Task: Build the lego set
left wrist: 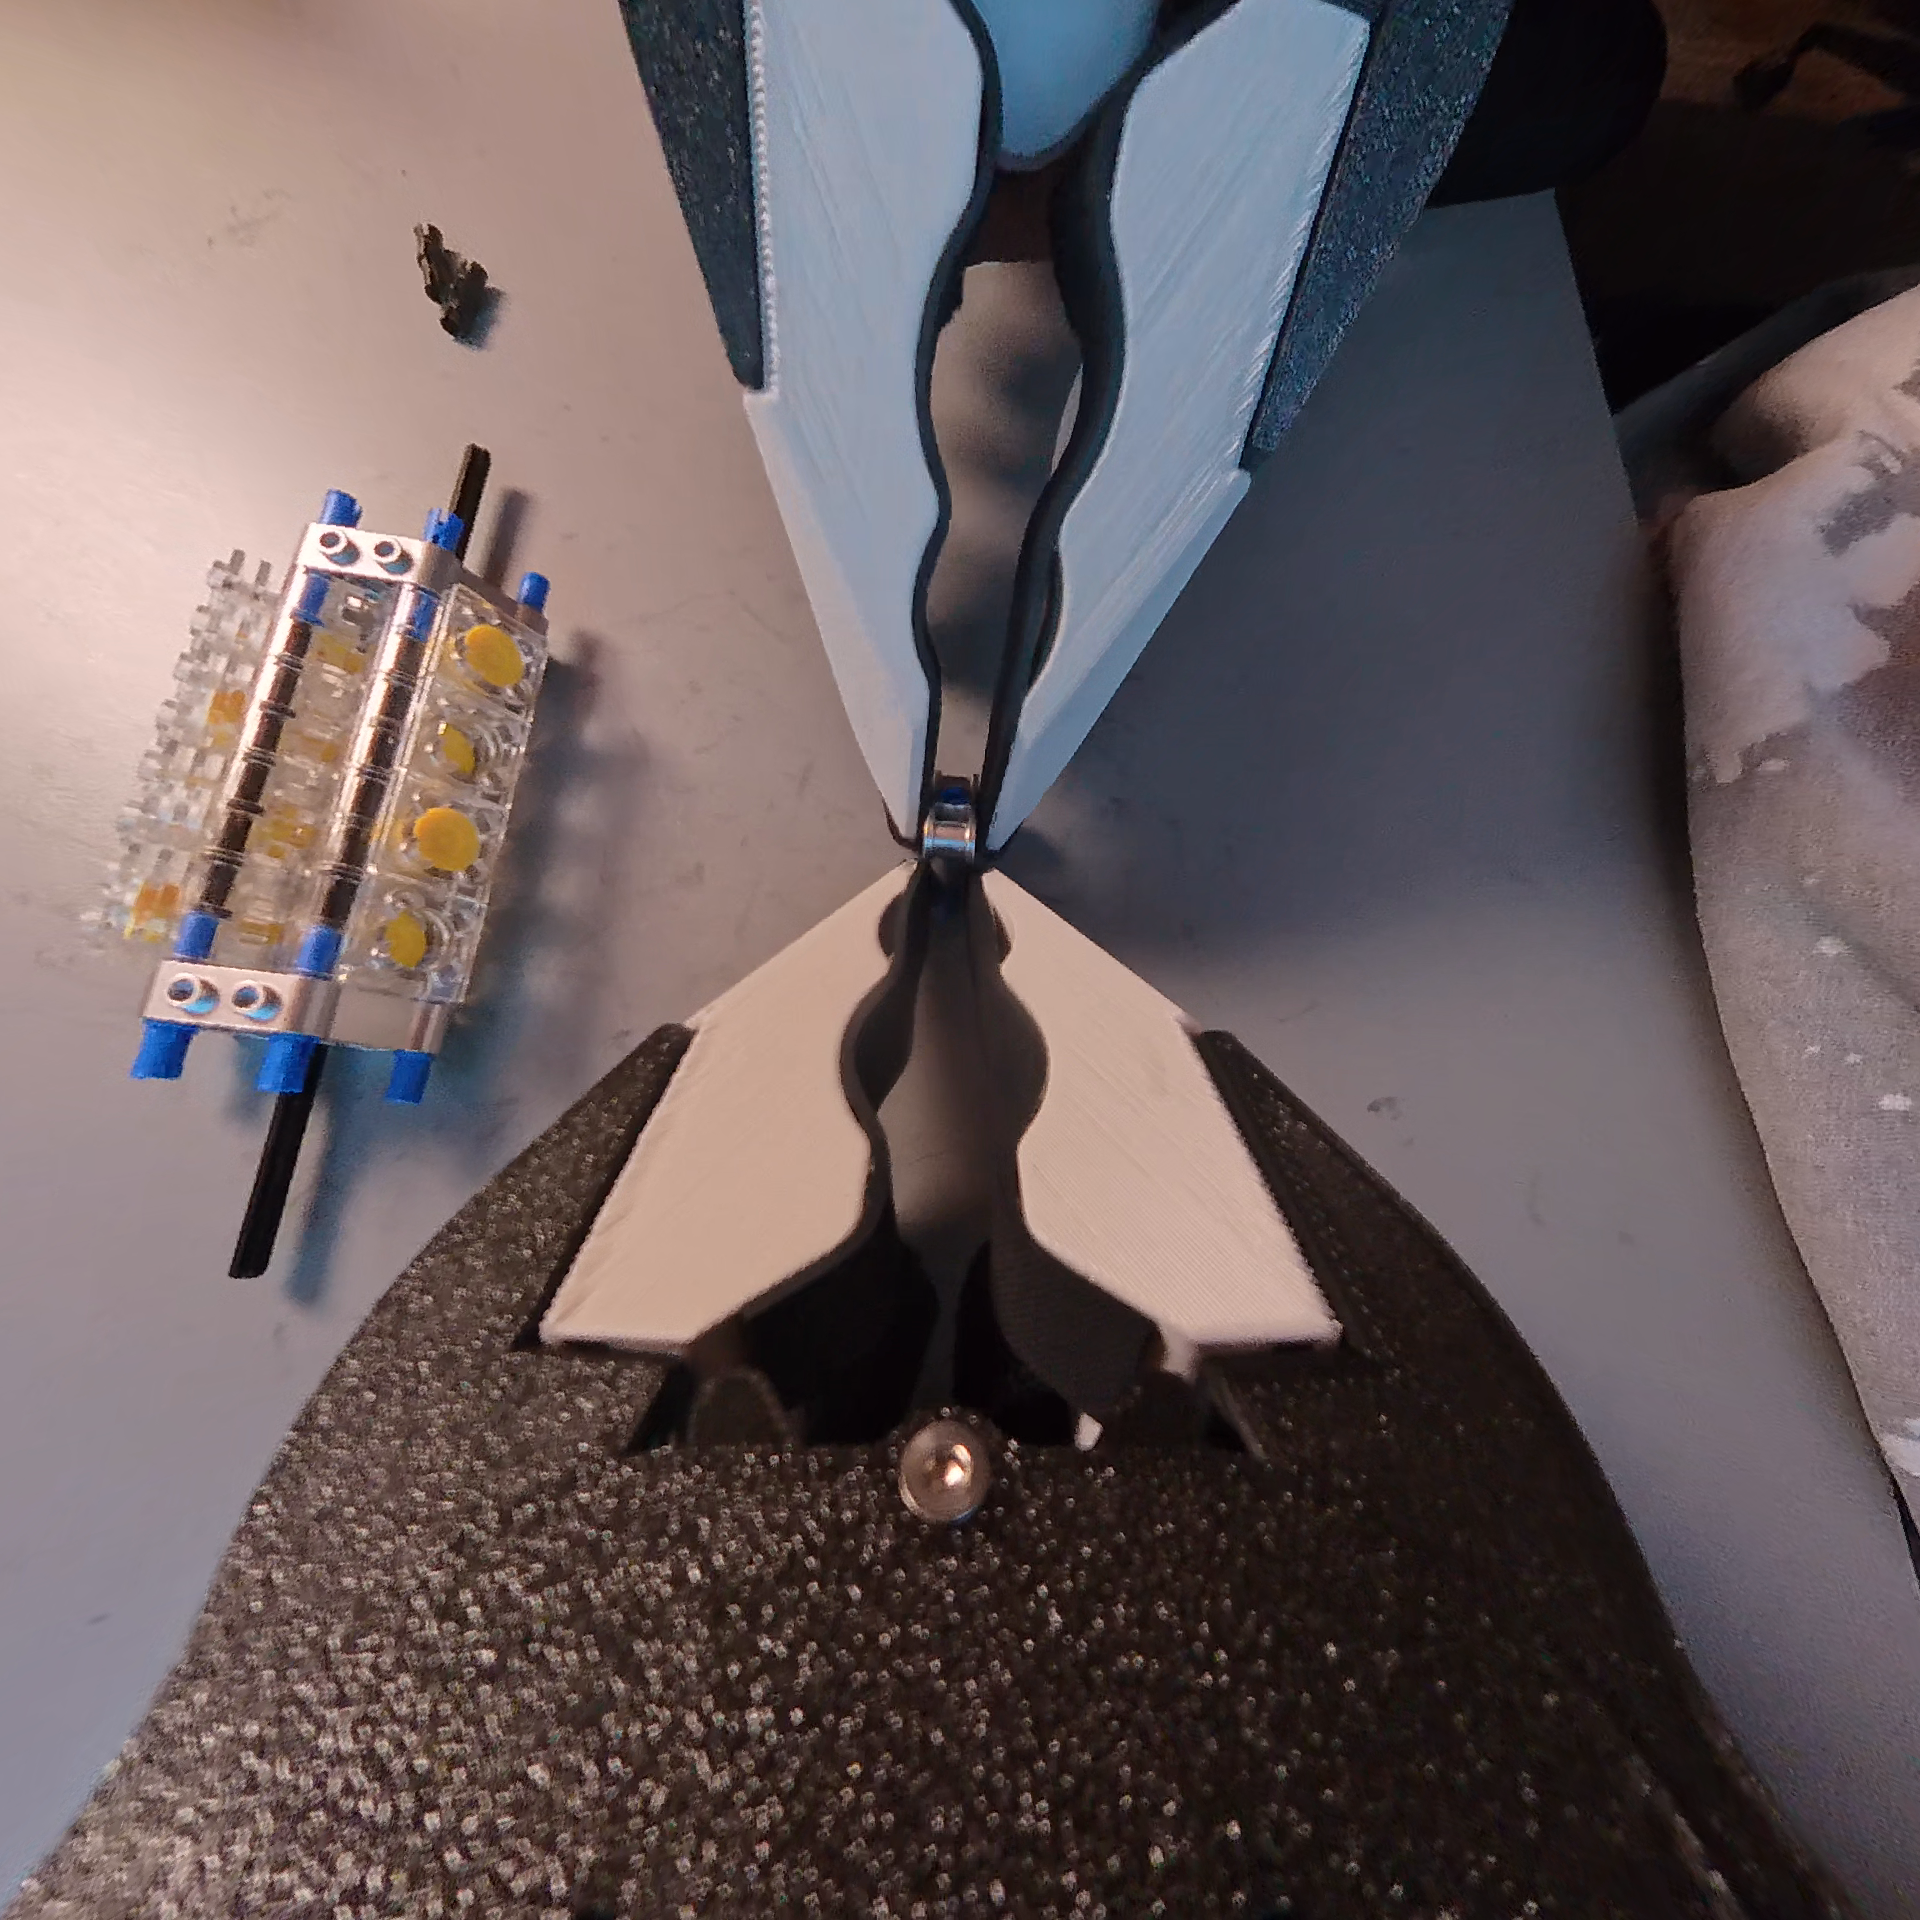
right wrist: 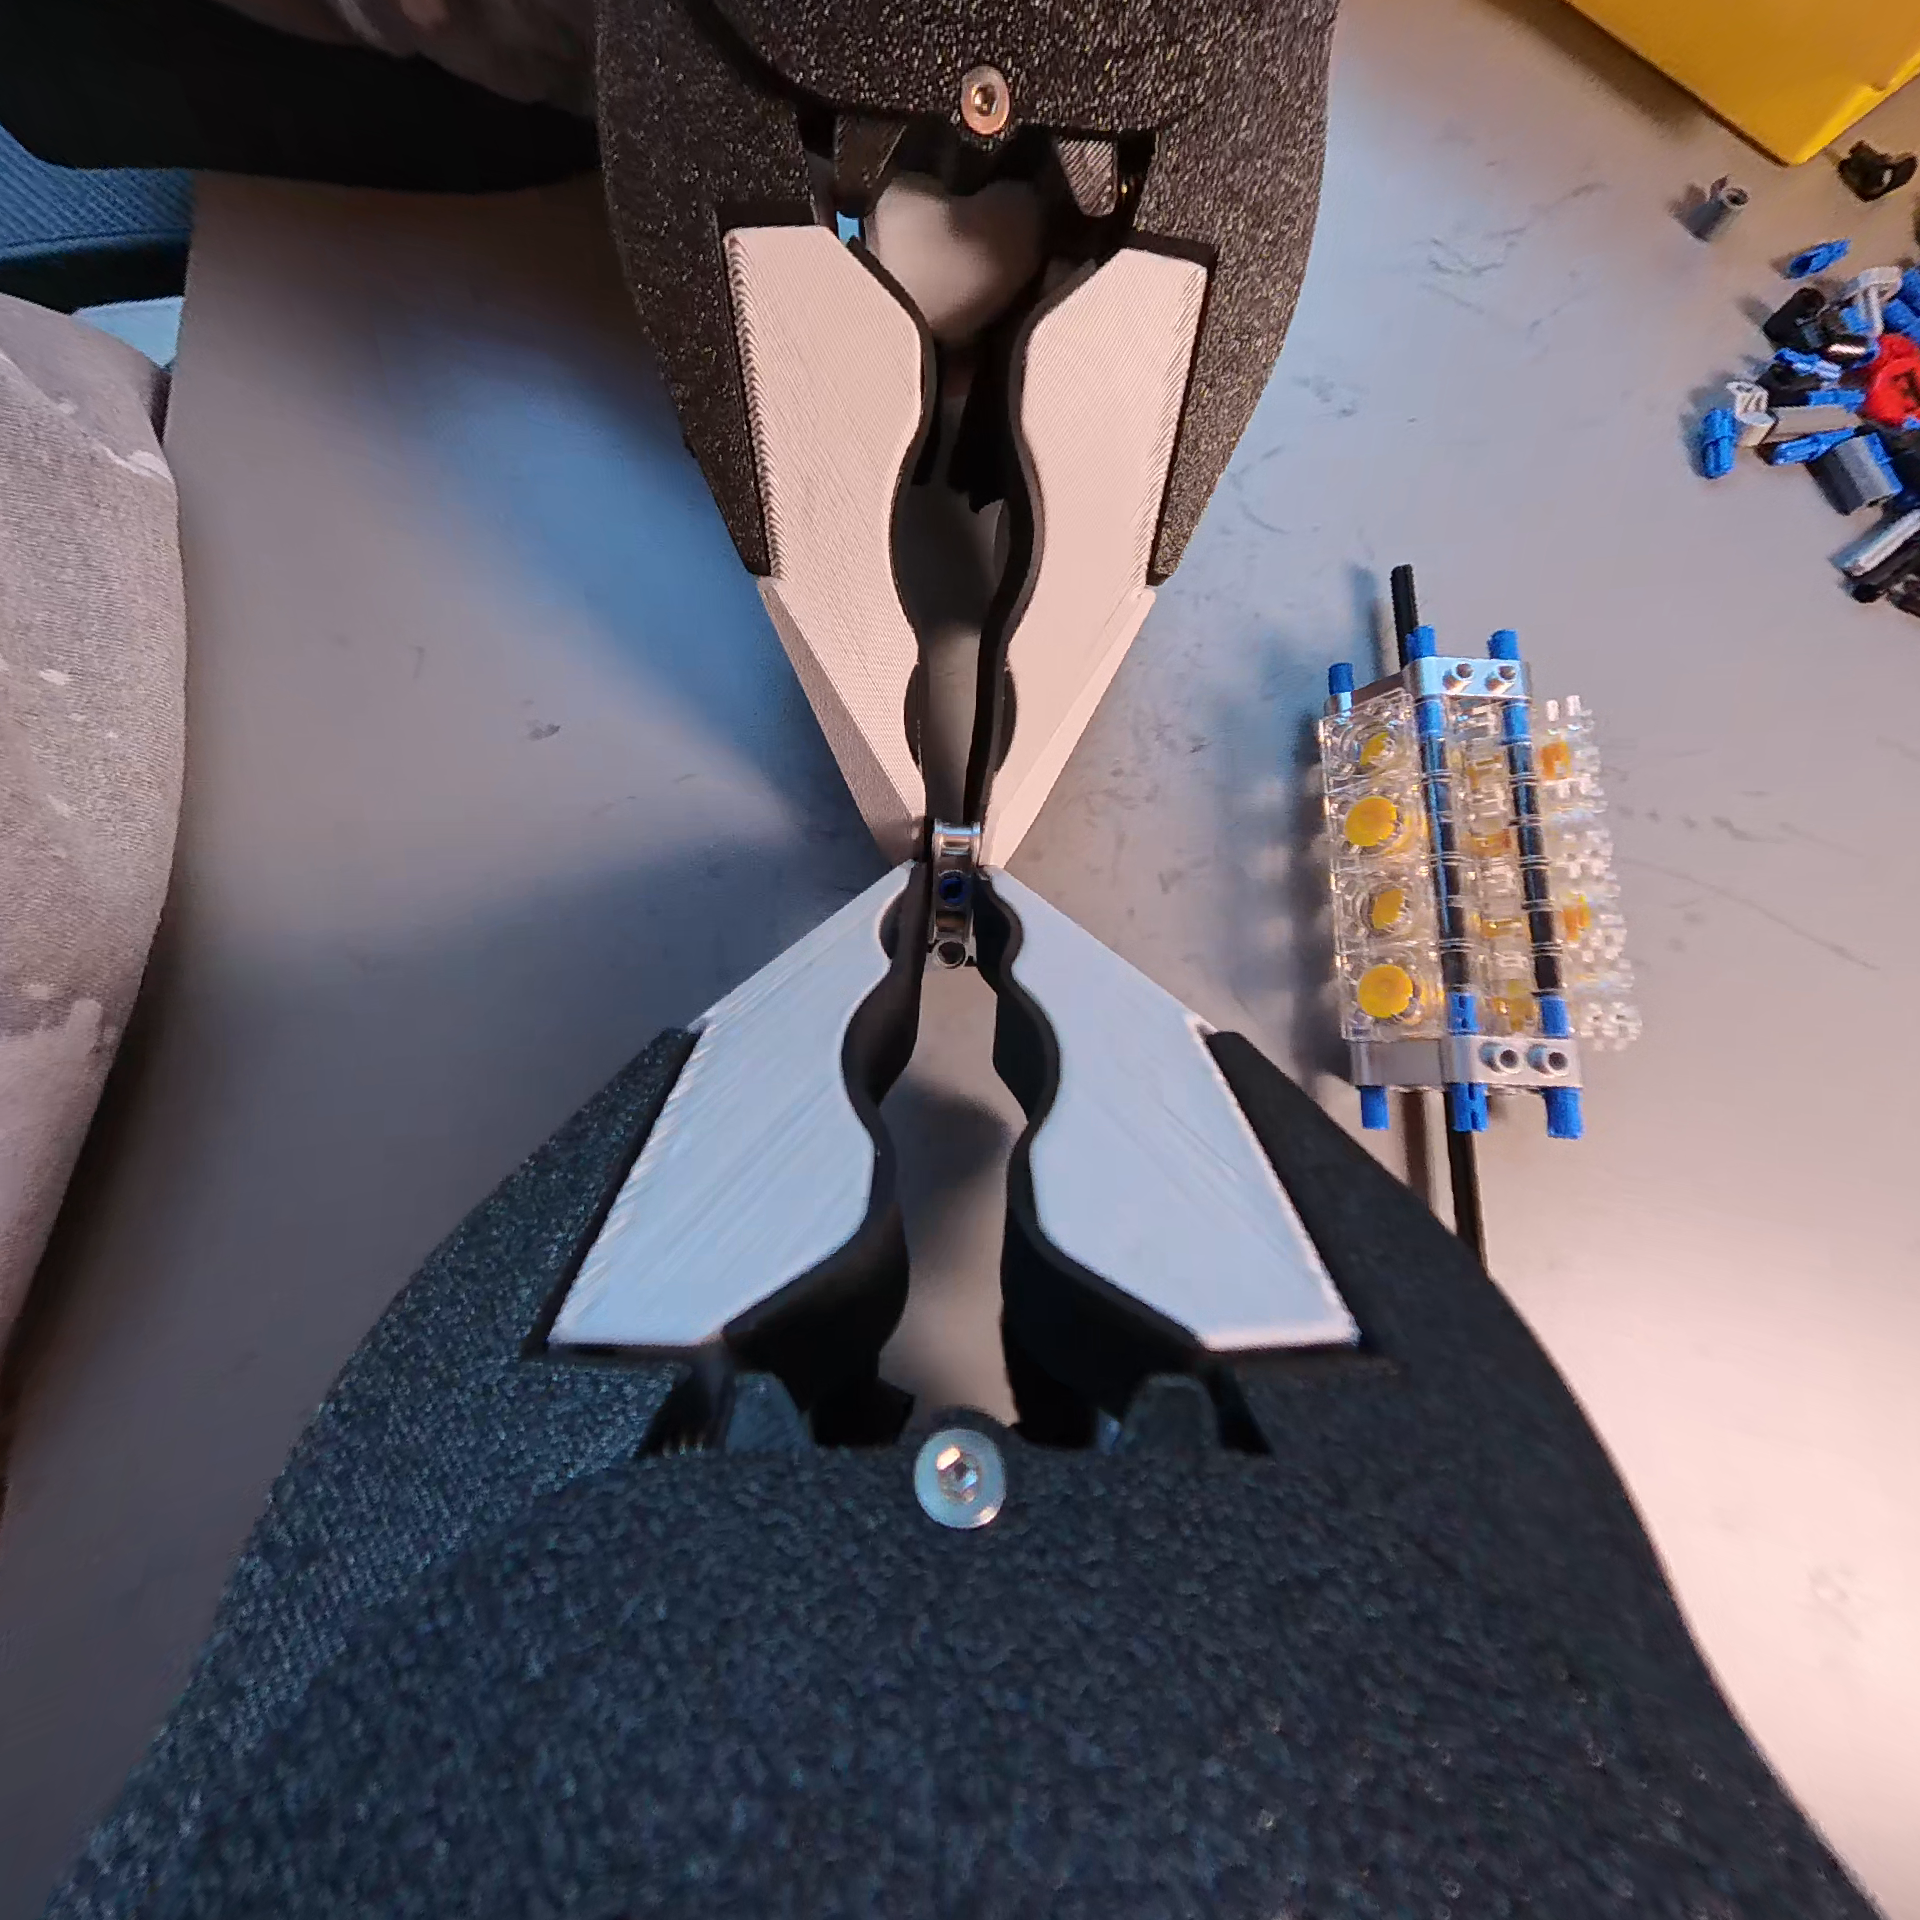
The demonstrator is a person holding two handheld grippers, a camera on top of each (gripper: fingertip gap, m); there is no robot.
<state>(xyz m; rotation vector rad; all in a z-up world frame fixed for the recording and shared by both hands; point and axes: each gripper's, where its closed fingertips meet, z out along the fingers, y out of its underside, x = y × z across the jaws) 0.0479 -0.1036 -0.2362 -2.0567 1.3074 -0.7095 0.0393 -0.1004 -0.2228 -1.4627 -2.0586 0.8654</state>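
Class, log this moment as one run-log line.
left gripper: shut on small grey connector | right gripper: shut on same | clear block assembly: on table, untouched

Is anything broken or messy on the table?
A little. A small dark jagged scrap lies alone on the grey table, like a broken-off bit. Loose blue, black and grey pieces sit scattered in a pile. The clear block model looks whole, though one black rod sticks out far past its end.
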